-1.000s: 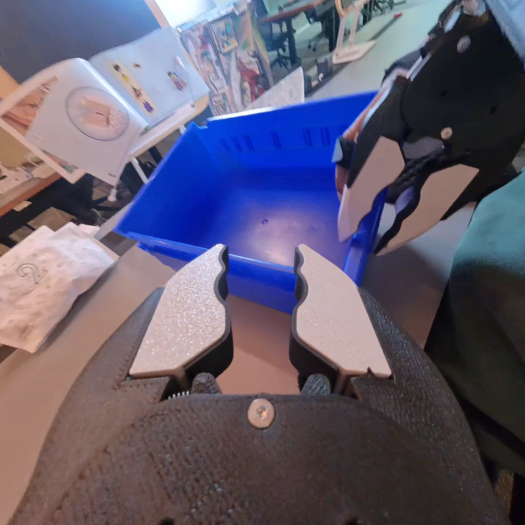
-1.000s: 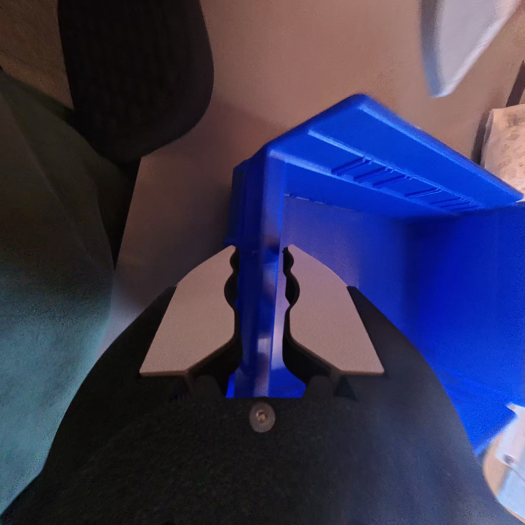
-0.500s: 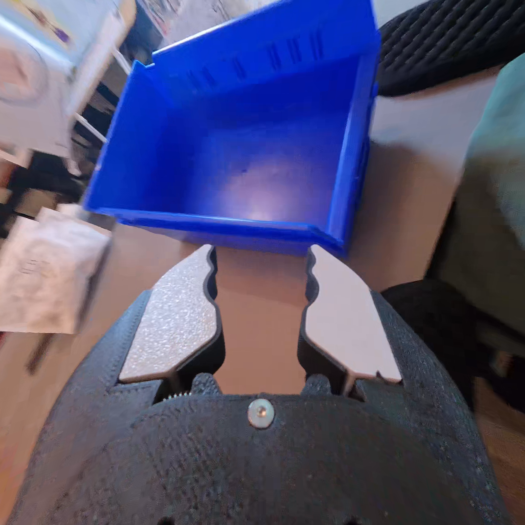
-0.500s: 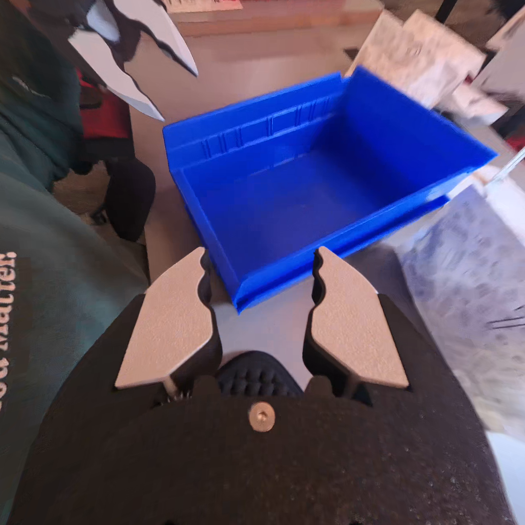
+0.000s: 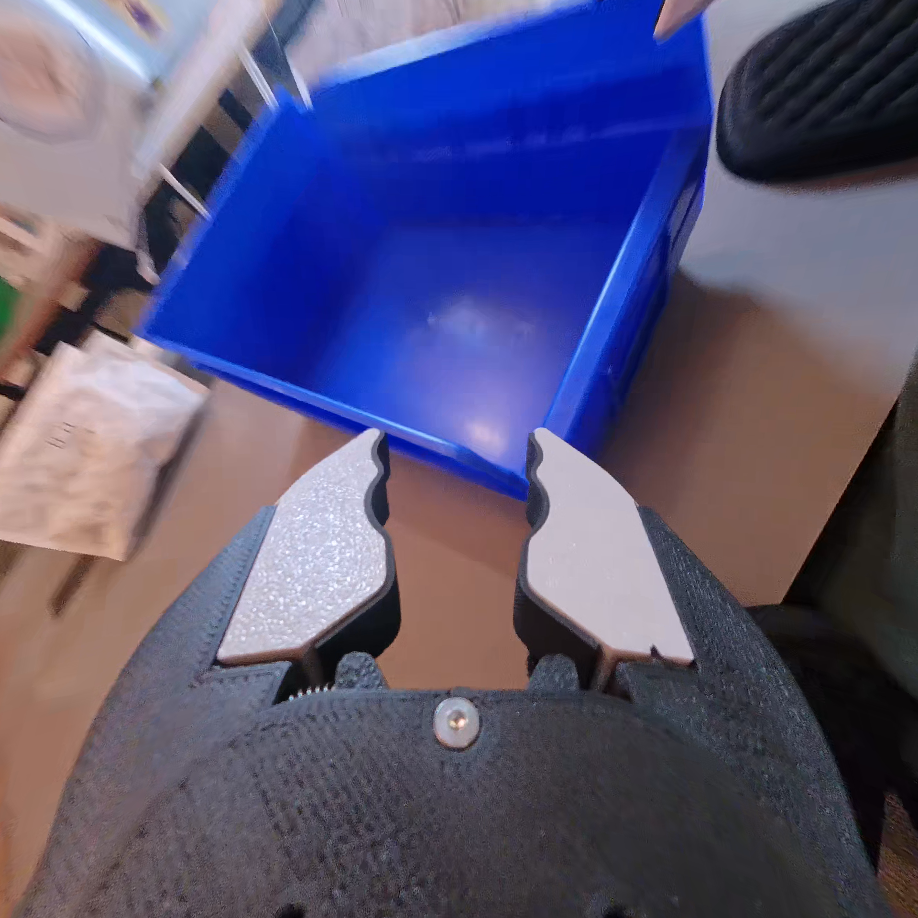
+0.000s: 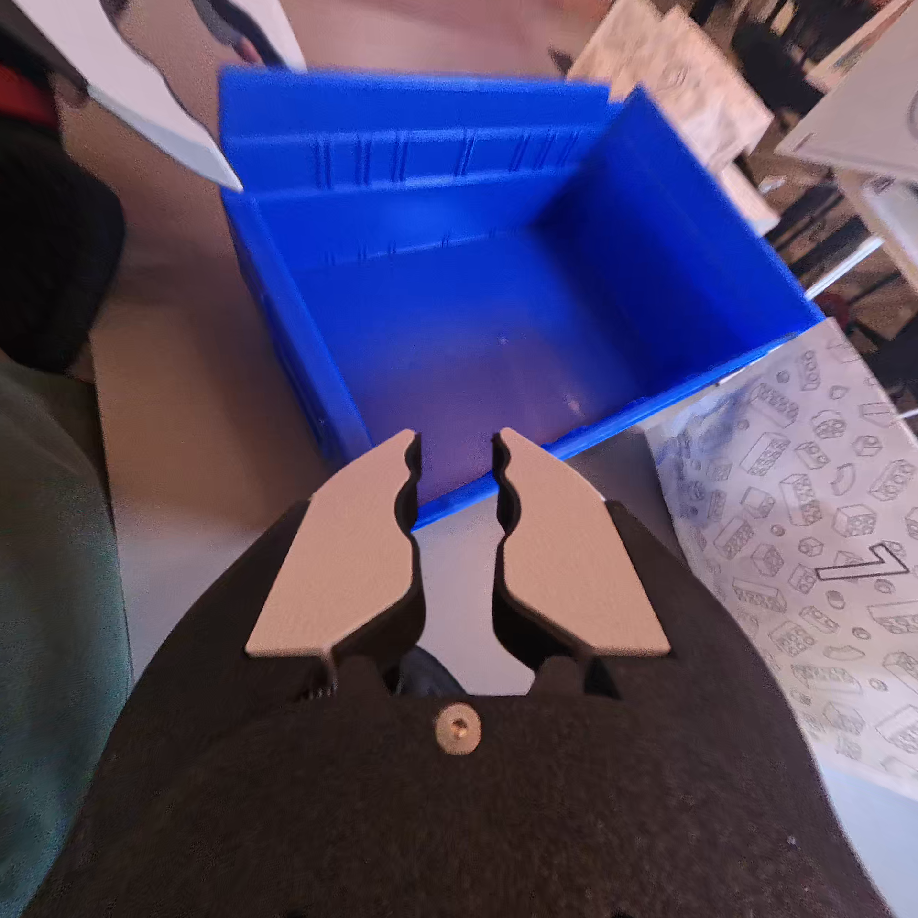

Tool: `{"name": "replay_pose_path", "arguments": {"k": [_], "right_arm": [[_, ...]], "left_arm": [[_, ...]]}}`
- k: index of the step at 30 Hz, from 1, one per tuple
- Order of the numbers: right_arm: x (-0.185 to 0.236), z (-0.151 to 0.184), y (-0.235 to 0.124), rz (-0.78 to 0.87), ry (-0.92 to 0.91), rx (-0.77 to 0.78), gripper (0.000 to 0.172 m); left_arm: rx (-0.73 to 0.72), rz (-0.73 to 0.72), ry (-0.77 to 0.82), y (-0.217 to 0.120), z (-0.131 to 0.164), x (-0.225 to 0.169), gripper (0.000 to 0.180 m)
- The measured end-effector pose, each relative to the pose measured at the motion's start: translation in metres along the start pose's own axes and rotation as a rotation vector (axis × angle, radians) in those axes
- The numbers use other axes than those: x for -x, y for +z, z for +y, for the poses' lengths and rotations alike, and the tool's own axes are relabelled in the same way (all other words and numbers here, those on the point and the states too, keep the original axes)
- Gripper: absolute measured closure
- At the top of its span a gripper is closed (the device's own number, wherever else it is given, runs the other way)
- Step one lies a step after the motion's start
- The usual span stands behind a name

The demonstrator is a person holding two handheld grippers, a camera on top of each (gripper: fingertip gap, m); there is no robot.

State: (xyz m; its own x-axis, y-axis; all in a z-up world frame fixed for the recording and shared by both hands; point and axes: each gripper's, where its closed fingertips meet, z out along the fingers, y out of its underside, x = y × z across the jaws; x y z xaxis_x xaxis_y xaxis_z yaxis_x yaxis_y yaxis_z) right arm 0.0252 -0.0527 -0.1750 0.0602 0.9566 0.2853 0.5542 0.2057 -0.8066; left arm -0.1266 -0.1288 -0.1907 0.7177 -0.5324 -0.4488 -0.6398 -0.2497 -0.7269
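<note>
Blue plastic bin fills the middle of both wrist views: an open-topped rectangular tub with smooth glossy walls, a bare floor catching a pale glare, and one taller wall with short vertical ribs below its rim. It sits on a tan tabletop. Left gripper hangs just short of the bin's low front lip, jaws spread wide with only bare tabletop and the lip's corner seen between them, gripping nothing. Right gripper hovers above another low edge of the bin, jaws partly parted, nothing pinched; blue floor and rim show through the gap. In the right wrist view the other gripper's pale fingers hang at 10 o'clock, close to the ribbed wall's corner. A white printed paper bag lies at 3 o'clock, against the bin's edge; bare tabletop stretches at 9 o'clock toward a green sleeve. In the left wrist view a second white bag lies at 9 o'clock, a black chair back at 1 o'clock.
</note>
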Motion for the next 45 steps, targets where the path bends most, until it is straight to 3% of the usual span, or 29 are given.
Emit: {"name": "replay_pose_path", "arguments": {"k": [3,6,9,12,15,21,30,36,40,42,43,45], "right_arm": [[-0.018,-0.013,-0.031,-0.009,0.086,-0.165,0.131],[-0.042,0.004,-0.053,0.043,0.169,-0.195,0.123],[-0.058,0.034,-0.068,0.109,0.226,-0.165,0.120],[-0.066,0.060,-0.082,0.169,0.260,-0.158,0.119],[-0.074,0.083,-0.094,0.198,0.313,-0.160,0.119],[-0.086,0.117,-0.107,0.220,0.389,-0.147,0.124],[-0.076,0.116,-0.095,0.193,0.371,-0.124,0.127],[-0.071,0.115,-0.083,0.169,0.327,-0.079,0.128],[-0.072,0.118,-0.080,0.173,0.313,-0.069,0.128],[-0.073,0.121,-0.080,0.173,0.329,-0.071,0.128],[-0.074,0.122,-0.080,0.172,0.339,-0.074,0.128],[-0.075,0.122,-0.080,0.172,0.355,-0.084,0.129]], "left_arm": [[-0.181,-0.031,0.131,-0.028,-0.058,-0.009,0.139],[-0.071,0.077,0.347,-0.011,-0.080,-0.044,0.129],[0.158,0.259,0.492,0.039,-0.069,-0.078,0.114],[0.463,0.384,0.570,0.086,-0.034,-0.089,0.102],[0.712,0.469,0.632,0.106,0.007,-0.086,0.119],[0.730,0.339,0.513,0.091,0.030,-0.060,0.141],[0.781,0.252,0.230,0.014,0.099,-0.037,0.142],[0.835,0.115,-0.018,-0.007,0.155,0.029,0.141],[0.765,0.041,-0.089,-0.004,0.187,0.086,0.141],[0.735,-0.083,-0.086,-0.004,0.202,0.121,0.135],[0.729,-0.166,-0.066,-0.006,0.205,0.137,0.132],[0.600,-0.259,-0.036,-0.009,0.183,0.151,0.130]]}}
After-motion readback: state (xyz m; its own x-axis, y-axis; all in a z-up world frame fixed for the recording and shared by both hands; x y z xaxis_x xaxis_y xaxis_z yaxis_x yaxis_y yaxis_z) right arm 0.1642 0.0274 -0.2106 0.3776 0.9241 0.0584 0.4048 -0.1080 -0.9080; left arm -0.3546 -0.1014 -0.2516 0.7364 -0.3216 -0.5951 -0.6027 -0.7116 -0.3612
